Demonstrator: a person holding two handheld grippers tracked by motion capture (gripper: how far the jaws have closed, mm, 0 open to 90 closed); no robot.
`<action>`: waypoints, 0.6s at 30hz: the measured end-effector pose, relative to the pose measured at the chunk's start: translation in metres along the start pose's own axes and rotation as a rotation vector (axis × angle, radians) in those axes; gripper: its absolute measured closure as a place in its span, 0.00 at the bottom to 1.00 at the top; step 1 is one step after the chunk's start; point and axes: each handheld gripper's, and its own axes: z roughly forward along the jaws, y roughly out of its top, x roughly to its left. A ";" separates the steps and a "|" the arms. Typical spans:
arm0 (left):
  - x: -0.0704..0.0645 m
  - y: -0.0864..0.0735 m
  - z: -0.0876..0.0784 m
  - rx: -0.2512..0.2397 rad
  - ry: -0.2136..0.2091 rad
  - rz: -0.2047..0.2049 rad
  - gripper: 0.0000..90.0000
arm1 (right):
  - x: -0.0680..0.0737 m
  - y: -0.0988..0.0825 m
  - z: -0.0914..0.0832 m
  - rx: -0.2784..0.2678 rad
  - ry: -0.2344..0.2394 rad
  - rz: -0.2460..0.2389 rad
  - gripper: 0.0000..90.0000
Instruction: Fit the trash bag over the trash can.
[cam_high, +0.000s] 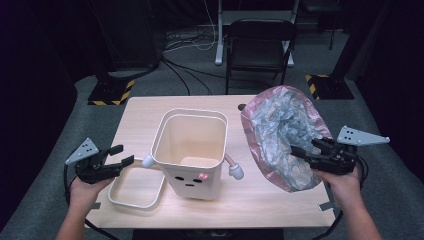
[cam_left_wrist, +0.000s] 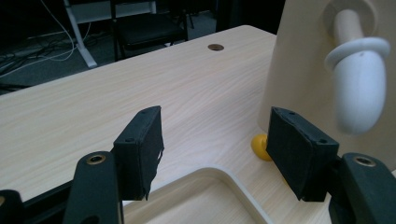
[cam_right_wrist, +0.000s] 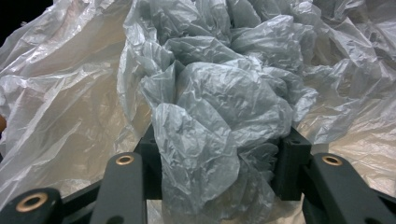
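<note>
A cream bin (cam_high: 192, 150) with a small face, white arm knobs and a yellow foot (cam_left_wrist: 261, 147) stands mid-table, open at the top. Its cream lid (cam_high: 136, 188) lies flat to its left. My left gripper (cam_high: 122, 155) hovers open over the lid, nothing between its jaws; in the left gripper view its gripper (cam_left_wrist: 217, 154) faces the bin's wall and one white arm knob (cam_left_wrist: 360, 79). My right gripper (cam_high: 300, 152) is shut on a crumpled grey-and-pink plastic bag (cam_high: 287, 135), lifted at the right. A grey fold of the bag (cam_right_wrist: 210, 135) is bunched between the right gripper (cam_right_wrist: 219, 165) pads.
The wooden table (cam_high: 250, 200) has a small round hole (cam_left_wrist: 215, 47) near its far edge. Behind it stand a black folding chair (cam_high: 260, 47), cables on the floor and stand bases with yellow-black tape (cam_high: 112, 92).
</note>
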 end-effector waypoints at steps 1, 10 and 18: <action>-0.002 0.005 -0.001 0.001 -0.002 0.014 0.40 | 0.003 0.006 0.002 -0.021 0.019 -0.009 0.55; -0.005 0.022 -0.011 -0.020 -0.021 0.035 0.41 | 0.014 0.021 0.009 -0.087 0.096 -0.039 0.56; -0.009 0.044 -0.016 0.009 -0.058 0.056 0.42 | 0.031 0.036 0.026 -0.060 0.144 -0.076 0.55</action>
